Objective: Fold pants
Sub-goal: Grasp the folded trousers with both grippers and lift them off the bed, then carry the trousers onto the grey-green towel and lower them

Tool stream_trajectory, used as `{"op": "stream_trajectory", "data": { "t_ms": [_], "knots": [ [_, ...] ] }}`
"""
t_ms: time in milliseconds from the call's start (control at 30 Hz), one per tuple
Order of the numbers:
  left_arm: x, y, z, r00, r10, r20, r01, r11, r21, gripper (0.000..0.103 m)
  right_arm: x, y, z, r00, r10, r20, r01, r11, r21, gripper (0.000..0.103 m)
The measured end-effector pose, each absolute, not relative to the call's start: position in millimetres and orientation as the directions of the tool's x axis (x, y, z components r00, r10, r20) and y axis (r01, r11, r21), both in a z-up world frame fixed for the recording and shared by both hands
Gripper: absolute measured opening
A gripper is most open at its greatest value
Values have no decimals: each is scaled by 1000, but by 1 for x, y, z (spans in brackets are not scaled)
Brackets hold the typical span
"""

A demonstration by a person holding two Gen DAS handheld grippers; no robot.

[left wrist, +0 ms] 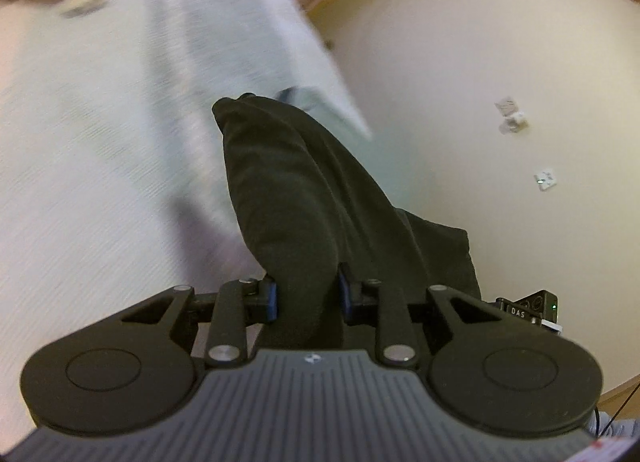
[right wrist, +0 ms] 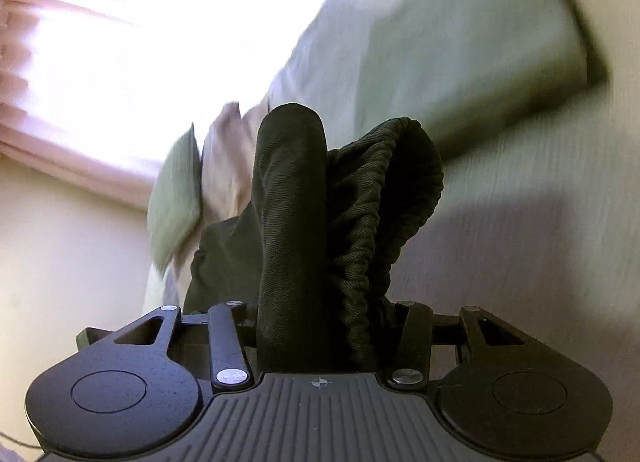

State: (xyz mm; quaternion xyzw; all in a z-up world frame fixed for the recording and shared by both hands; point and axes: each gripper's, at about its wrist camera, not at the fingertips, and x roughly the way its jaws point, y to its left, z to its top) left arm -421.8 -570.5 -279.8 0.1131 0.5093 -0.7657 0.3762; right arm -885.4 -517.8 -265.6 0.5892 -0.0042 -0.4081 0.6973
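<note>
Closest to you, your left gripper (left wrist: 306, 298) is clamped on a thick bunch of the black pants (left wrist: 288, 189); the blue pads (left wrist: 271, 298) press into the cloth from both sides. The fold stands up past the fingers and a loose flap hangs off to the right. That grip looks bulky rather than neat, so if you swing hard the outer layers could slide out and leave you holding only part of the leg.

Your right gripper (right wrist: 320, 318) is clamped on the pants (right wrist: 292, 201) too, with the gathered elastic waistband (right wrist: 384, 197) bunched between the fingers. The fingertips are buried in fabric, so you cannot see how much cloth is really caught. The waistband is springy and ridged; it could creep out of the hold if the two grippers pull apart too sharply.

The pants are off the surface, carried in both grippers. Beyond them lies the pale bedspread (left wrist: 100, 141), and in the right view a green pillow (right wrist: 460, 41) sits farther back. Both views are smeared with blur, which suggests speed. Setting down fast risks trapping a twist or dragging the bedspread into wrinkles under the fold.
</note>
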Motion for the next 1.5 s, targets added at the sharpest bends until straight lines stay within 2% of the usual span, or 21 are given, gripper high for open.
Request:
{"op": "stream_trajectory", "data": {
  "t_ms": [167,367,567,733,867,933,1033,1067,1133,1200,1300,1367,1500],
  "knots": [
    [-517,-687,-275,-727,-449,-519,668,-285,-687,22,-965,-593,-250,598,-654,-463,591,-31,806,44],
    [-588,-779,-281,-720,-439,-537,687,-345,-639,22,-1023,-656,-276,557,-711,-428,542,-79,837,44],
    [-607,-823,-311,-694,-430,-577,715,-323,-620,22,-1046,-700,-324,566,-700,-436,487,-142,862,45],
    [-602,-837,-348,-683,-410,-605,726,-285,-626,25,-1055,-706,-332,577,-676,-458,510,-139,849,52],
    [-591,-837,-333,-685,-393,-613,727,-325,-604,27,-1065,-691,-295,459,-673,-579,644,-196,739,64],
    [-584,-837,-319,-655,-403,-639,755,-328,-568,26,-1067,-683,-268,322,-691,-647,742,-240,626,65],
    [-576,-830,-292,-571,-491,-658,821,-335,-462,24,-1045,-677,-229,123,-731,-671,864,-254,434,65],
    [-578,-828,-282,-539,-523,-660,842,-342,-417,24,-1032,-678,-217,48,-746,-665,907,-247,342,63],
    [-592,-821,-266,-518,-567,-640,854,-378,-356,24,-1002,-681,-202,-68,-784,-617,964,-210,161,53],
    [-625,-823,-255,-524,-570,-634,845,-444,-299,24,-972,-689,-199,-105,-822,-560,988,-150,35,21],
    [-671,-826,-257,-506,-591,-628,838,-509,-196,22,-941,-707,-218,-122,-833,-539,992,-89,-86,2],
    [-696,-833,-271,-479,-591,-650,846,-507,-162,18,-937,-717,-247,-154,-815,-559,984,-75,-161,0],
    [-719,-840,-323,-335,-608,-720,878,-478,-5,16,-949,-727,-298,-209,-759,-616,970,-82,-228,0]
  ]
}}
